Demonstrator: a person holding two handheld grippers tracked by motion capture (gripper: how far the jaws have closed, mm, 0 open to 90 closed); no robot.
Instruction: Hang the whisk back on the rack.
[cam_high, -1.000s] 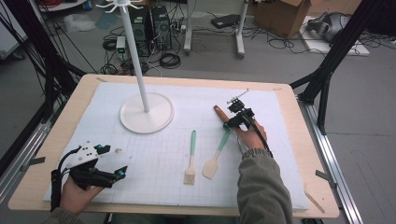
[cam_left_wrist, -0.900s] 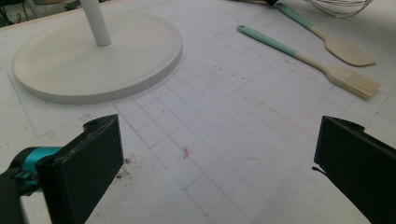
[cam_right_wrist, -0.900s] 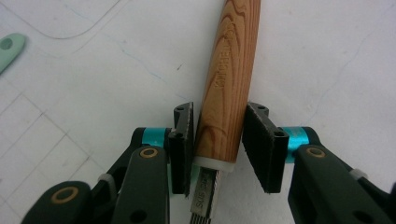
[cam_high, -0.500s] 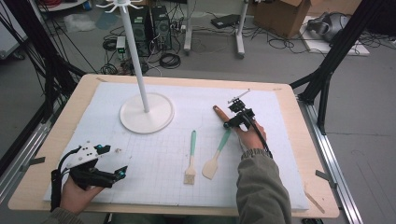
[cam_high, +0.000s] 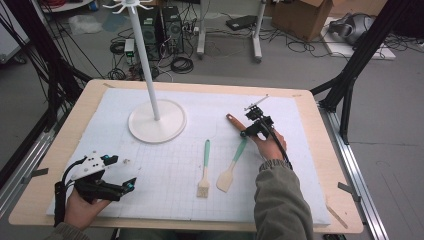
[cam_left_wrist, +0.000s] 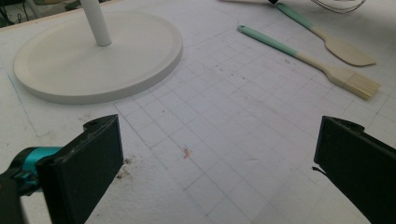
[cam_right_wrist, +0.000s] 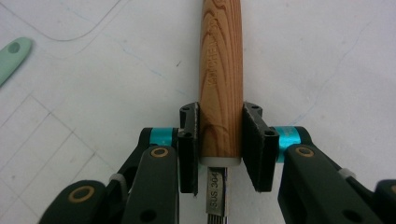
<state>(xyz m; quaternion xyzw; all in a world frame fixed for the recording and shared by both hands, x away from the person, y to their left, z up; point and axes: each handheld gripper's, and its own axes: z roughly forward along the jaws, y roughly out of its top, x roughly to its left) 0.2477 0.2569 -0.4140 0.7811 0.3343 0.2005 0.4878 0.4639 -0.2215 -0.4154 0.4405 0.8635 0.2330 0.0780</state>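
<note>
A whisk with a wooden handle (cam_right_wrist: 220, 56) lies on the white gridded mat at the right, its wire head (cam_high: 257, 102) pointing away. My right gripper (cam_right_wrist: 220, 116) has just been closing its jaws. Both pads now press the sides of the handle near its metal collar. From above, the right gripper (cam_high: 248, 131) sits low over the handle (cam_high: 233, 120). My left gripper (cam_high: 125, 185) rests at the mat's near left corner, open. Its wide-apart jaws (cam_left_wrist: 219, 158) have only bare mat between them.
A white stand with a round base (cam_high: 157, 121) and a tall pole stands at the mat's back left. A pastry brush (cam_high: 204, 170) and a spatula (cam_high: 231, 167), both with mint-green handles, lie side by side at mid-mat. The wooden table edge (cam_high: 330, 165) frames the mat.
</note>
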